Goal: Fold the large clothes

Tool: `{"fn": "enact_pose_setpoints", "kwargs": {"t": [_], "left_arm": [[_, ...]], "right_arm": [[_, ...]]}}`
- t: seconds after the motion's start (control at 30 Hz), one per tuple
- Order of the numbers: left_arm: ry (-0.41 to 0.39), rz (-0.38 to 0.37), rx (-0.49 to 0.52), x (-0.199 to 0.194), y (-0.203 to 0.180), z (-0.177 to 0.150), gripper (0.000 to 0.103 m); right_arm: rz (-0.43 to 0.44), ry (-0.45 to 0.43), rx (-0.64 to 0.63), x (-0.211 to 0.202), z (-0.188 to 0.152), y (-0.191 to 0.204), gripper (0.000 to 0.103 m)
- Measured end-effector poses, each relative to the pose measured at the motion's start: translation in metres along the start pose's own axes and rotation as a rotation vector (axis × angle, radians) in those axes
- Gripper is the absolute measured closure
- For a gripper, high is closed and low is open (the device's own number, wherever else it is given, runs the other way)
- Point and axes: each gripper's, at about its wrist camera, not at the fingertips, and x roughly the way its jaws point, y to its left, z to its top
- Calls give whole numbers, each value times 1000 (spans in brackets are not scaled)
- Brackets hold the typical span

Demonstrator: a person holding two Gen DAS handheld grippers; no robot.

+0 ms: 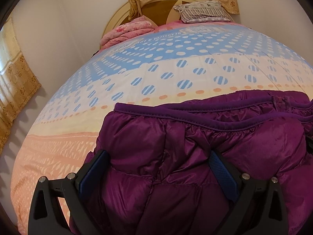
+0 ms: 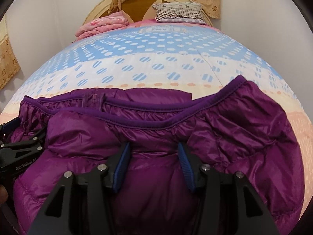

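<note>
Jacket (image 1: 195,156) bulging between both grippers' parted jaws, lower part cut off.

The purple jacket (image 1: 176,156) runs off the bottom edge, and puffed fabric hides the left tool's (image 1: 159,160) right pad.

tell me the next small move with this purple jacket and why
Probably close both grippers on the cloth. The left gripper and right gripper both stand open, each straddling a puffy bulge of the purple down jacket near its bound edge on the dotted bedspread, so neither has a hold yet for lifting a fold.
</note>
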Motion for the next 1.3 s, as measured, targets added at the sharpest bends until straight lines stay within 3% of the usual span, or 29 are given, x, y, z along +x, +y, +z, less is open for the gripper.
{"fn": "enact_pose_setpoints", "kwargs": {"t": [1.3], "left_arm": [[13,6,5,5,-1,1,1]], "right_arm": [[-75,11,-45,6,-1,3,49]]}}
